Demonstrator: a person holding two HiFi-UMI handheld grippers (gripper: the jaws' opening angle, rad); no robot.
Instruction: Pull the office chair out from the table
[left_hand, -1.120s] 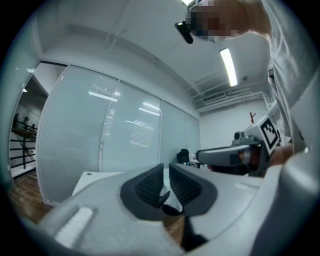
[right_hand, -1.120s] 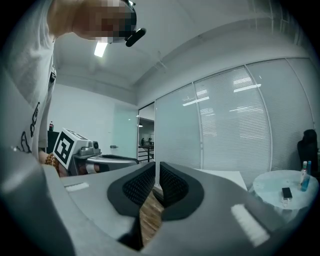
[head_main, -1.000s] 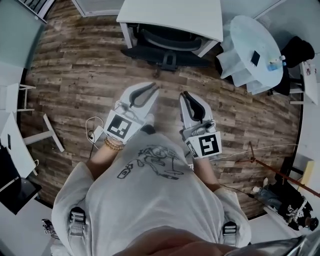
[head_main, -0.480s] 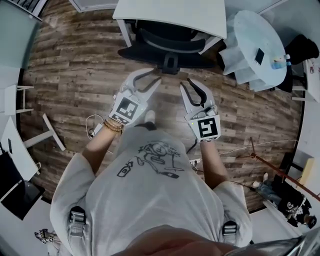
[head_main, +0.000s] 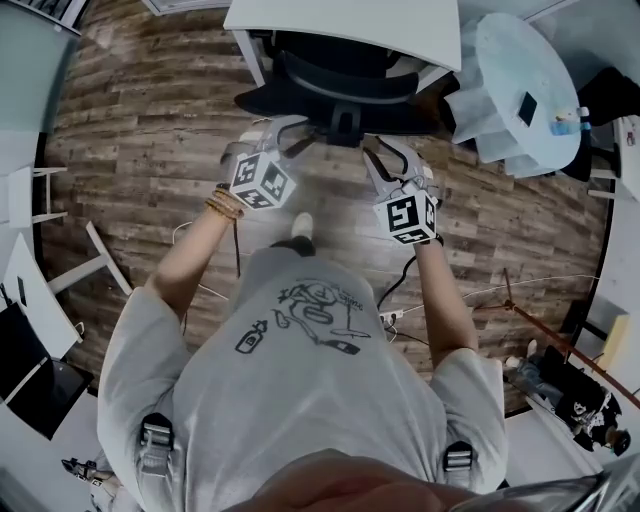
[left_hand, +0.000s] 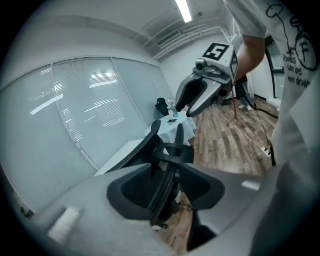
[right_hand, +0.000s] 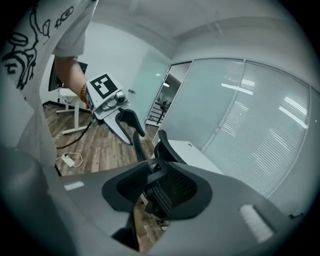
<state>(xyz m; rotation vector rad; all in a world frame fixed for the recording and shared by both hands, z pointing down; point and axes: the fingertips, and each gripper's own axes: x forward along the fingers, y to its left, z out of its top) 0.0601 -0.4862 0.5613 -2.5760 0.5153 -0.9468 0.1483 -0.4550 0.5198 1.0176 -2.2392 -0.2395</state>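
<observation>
The black office chair (head_main: 335, 80) is tucked under the white table (head_main: 340, 22) at the top of the head view. My left gripper (head_main: 293, 135) and right gripper (head_main: 385, 152) reach toward the chair's back from either side of its central spine, close to it, with no contact visible. Both sets of jaws are opening and nothing is pressed between them. In the left gripper view the chair back (left_hand: 167, 152) shows beyond the left gripper (left_hand: 165, 192). The right gripper view shows the chair back (right_hand: 165, 167) beyond the right gripper (right_hand: 155, 195).
A round table under a white cover (head_main: 520, 80) stands right of the chair. White desk legs (head_main: 90, 265) are at the left. A power strip with cables (head_main: 390, 320) lies on the wood floor by the person's feet. Glass walls stand behind the table.
Both grippers have moved forward and down toward the chair back, rolling as they went. Their jaws have spread from nearly shut to wide.
</observation>
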